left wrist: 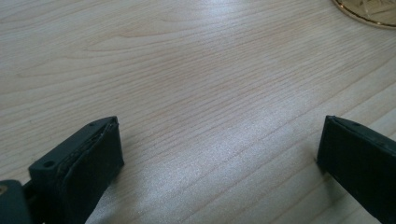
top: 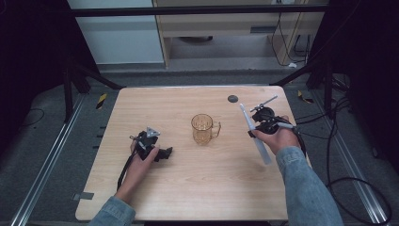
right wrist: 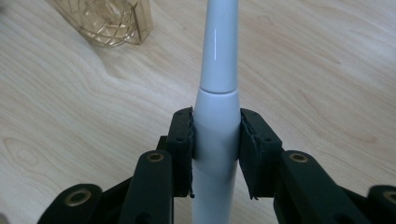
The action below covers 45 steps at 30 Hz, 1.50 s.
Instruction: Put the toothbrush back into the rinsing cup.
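Observation:
A clear amber mug (top: pixel 203 128) stands upright at the middle of the wooden table (top: pixel 197 188), its handle to the right. My right gripper (top: pixel 259 132), raised right of the mug, is shut on a long white toothbrush-like wand (top: pixel 254 134) that slants from upper left to lower right. In the right gripper view the pads (right wrist: pixel 183 140) clamp the wand's thick white body (right wrist: pixel 218 46), and the mug (right wrist: pixel 109 21) sits ahead to the left. My left gripper (top: pixel 165 153) rests on the table left of the mug. It stands open (left wrist: pixel 219 154) over bare wood, with the mug's base (left wrist: pixel 369 11) at the far right.
A small dark round disc (top: pixel 233 99) lies near the table's back edge, right of centre. Cables (top: pixel 339 141) trail over the floor to the right. Metal rails (top: pixel 51 155) run along the table's left side.

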Motion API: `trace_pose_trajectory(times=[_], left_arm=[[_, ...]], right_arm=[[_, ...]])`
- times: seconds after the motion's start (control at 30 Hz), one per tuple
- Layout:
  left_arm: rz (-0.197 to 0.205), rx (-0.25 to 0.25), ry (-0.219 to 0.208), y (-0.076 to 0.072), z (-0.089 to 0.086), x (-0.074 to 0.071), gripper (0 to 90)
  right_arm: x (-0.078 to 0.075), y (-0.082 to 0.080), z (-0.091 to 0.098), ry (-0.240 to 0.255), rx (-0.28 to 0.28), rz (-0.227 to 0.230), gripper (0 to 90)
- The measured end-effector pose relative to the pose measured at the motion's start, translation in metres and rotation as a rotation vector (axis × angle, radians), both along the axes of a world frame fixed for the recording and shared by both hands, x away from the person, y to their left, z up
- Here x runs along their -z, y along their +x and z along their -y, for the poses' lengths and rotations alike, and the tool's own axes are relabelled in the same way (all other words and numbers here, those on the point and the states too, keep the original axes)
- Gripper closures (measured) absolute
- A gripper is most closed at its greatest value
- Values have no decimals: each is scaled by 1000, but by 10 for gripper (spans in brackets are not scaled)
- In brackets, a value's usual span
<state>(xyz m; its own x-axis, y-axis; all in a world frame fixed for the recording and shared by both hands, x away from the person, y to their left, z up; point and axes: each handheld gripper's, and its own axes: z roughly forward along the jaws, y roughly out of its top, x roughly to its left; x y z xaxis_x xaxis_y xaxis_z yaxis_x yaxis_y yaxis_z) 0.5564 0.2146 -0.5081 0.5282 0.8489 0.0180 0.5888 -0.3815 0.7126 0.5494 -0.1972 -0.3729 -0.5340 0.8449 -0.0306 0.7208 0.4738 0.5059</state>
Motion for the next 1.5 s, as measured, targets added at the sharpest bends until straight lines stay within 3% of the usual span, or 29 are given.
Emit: trace_pose_trajectory(times=[0.3, 0.57, 0.9, 1.17, 1.5], left_arm=[[1, -1, -5, -1, 1, 0, 0], [1, 1, -6, -1, 1, 0, 0], [2, 6, -1, -1, 1, 0, 0], [2, 5, -2, -1, 1, 0, 0], [2, 6, -2, -1, 1, 0, 0]], right_arm=[[-6, -2, 12, 39, 61, 72, 673], [-15, -2, 31, 41, 135, 103, 673], [-24, -3, 45, 59, 170, 146, 673], [-32, -3, 44, 78, 178, 176, 673], [-31, 4, 43, 104, 194, 192, 673]])
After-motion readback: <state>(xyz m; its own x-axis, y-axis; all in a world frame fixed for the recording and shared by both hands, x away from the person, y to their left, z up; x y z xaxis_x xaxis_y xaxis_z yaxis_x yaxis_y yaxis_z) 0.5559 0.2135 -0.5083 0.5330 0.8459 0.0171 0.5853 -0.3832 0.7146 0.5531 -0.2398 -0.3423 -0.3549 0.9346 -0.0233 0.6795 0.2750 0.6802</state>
